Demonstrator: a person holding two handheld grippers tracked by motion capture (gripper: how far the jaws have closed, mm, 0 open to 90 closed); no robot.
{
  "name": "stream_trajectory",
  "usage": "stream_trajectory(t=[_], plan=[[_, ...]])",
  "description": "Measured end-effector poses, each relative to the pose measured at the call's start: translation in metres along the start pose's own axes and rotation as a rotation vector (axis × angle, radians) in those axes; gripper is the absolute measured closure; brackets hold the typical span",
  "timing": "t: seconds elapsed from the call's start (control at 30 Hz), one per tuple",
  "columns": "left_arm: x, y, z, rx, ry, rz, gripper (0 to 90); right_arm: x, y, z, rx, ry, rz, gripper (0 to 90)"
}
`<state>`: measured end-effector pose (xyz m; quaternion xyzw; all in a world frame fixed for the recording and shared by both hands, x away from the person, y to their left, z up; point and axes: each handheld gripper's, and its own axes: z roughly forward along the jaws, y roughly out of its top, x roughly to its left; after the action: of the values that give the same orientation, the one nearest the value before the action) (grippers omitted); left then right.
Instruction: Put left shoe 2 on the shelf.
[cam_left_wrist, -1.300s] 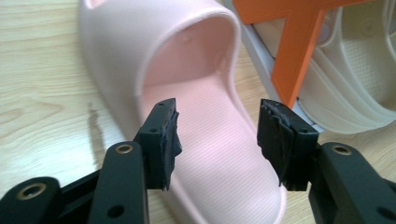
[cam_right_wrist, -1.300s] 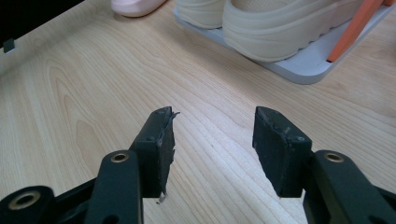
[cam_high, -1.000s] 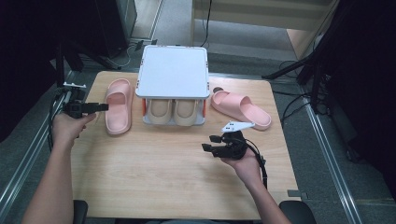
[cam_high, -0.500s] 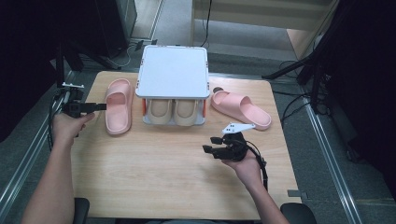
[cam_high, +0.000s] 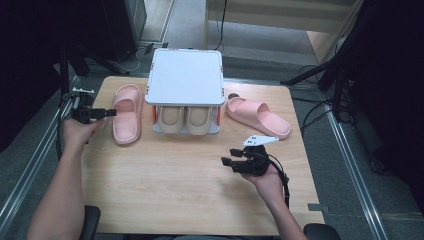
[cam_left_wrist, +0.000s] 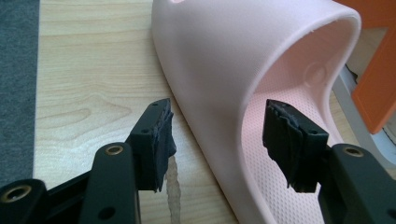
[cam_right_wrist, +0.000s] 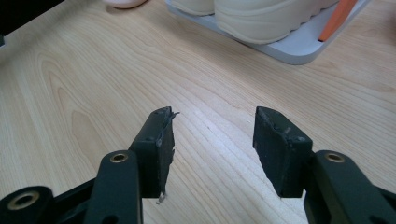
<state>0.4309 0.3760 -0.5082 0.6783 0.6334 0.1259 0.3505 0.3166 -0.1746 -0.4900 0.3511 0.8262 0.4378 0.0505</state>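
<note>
Left gripper view: jaws straddle slipper (cam_left_wrist: 224, 70) wall

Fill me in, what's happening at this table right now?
A person works with a gripper in each hand. The left gripper is at the pink slipper left of the white two-tier rack: its open jaws straddle the slipper's strap wall, one outside and one inside, not yet pressing. The right gripper hovers open over bare table, holding nothing. A beige pair sits on the rack's lower shelf, and the second pink slipper lies to its right.
</note>
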Motion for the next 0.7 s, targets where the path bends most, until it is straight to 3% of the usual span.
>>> stream_trajectory(t=[0.27,0.53,0.7], plan=[[-0.002,0.0,0.013,-0.047,0.028,0.023,45.2,-0.001,-0.005,-0.005,-0.007,-0.018,0.017,48.6],[-0.002,-0.001,0.02,-0.055,0.026,0.014,56.9,-0.001,-0.007,-0.004,-0.002,-0.025,0.025,48.4],[-0.007,0.0,0.019,-0.053,0.093,0.067,69.6,-0.001,-0.007,-0.004,-0.001,-0.023,0.025,48.3]])
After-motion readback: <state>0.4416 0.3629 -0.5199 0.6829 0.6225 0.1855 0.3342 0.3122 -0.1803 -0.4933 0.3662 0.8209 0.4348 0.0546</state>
